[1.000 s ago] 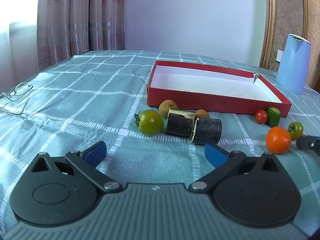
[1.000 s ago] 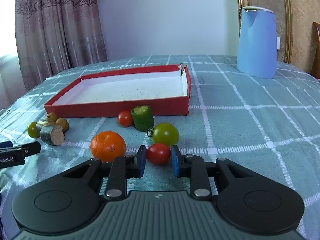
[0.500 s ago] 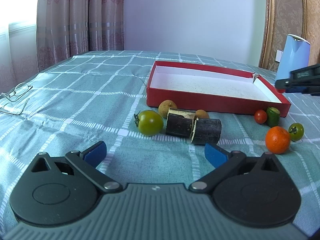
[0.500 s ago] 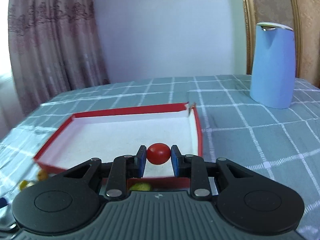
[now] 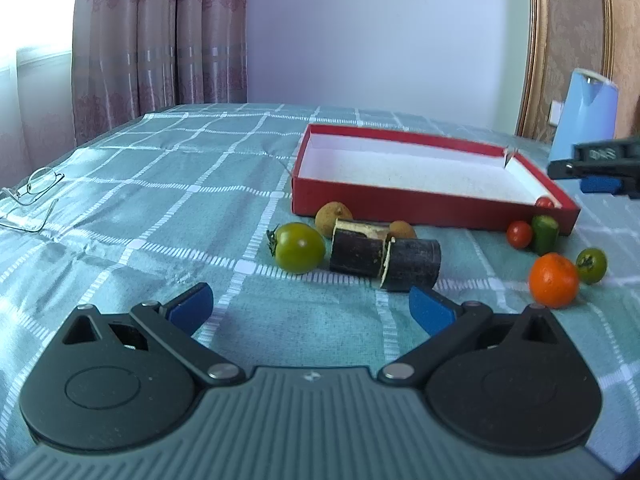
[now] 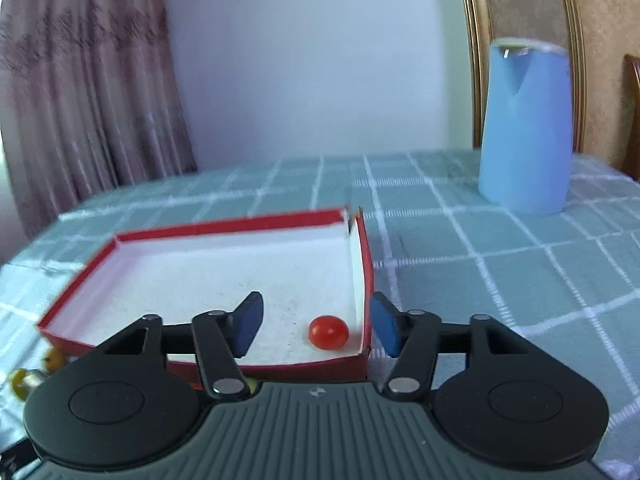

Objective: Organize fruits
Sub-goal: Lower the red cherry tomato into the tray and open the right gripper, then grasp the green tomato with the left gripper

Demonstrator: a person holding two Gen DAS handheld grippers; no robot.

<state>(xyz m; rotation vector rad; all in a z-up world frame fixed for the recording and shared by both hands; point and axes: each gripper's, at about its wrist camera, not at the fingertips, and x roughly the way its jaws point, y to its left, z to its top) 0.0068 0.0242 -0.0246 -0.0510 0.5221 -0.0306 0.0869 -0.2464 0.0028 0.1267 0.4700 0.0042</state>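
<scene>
A red cherry tomato (image 6: 328,332) lies inside the red box (image 6: 264,369), in its near right corner; it also shows in the left wrist view (image 5: 544,202). My right gripper (image 6: 316,324) is open and empty, above that corner. My left gripper (image 5: 308,307) is open and empty, low over the cloth. In front of it lie a green tomato (image 5: 299,247), two dark sugarcane pieces (image 5: 412,265), two brown longans (image 5: 333,215), an orange (image 5: 554,280), a small green tomato (image 5: 591,265), a red tomato (image 5: 519,234) and a green cucumber piece (image 5: 544,234).
The red box (image 5: 424,208) sits on a teal checked cloth. A blue kettle (image 6: 524,128) stands at the back right. Eyeglasses (image 5: 34,196) lie at the far left. My right gripper (image 5: 600,170) shows at the right edge of the left wrist view.
My right gripper lifted the red cherry tomato from the cloth, carried it over the box, opened, and the tomato now lies in the box. The left gripper stayed still.
</scene>
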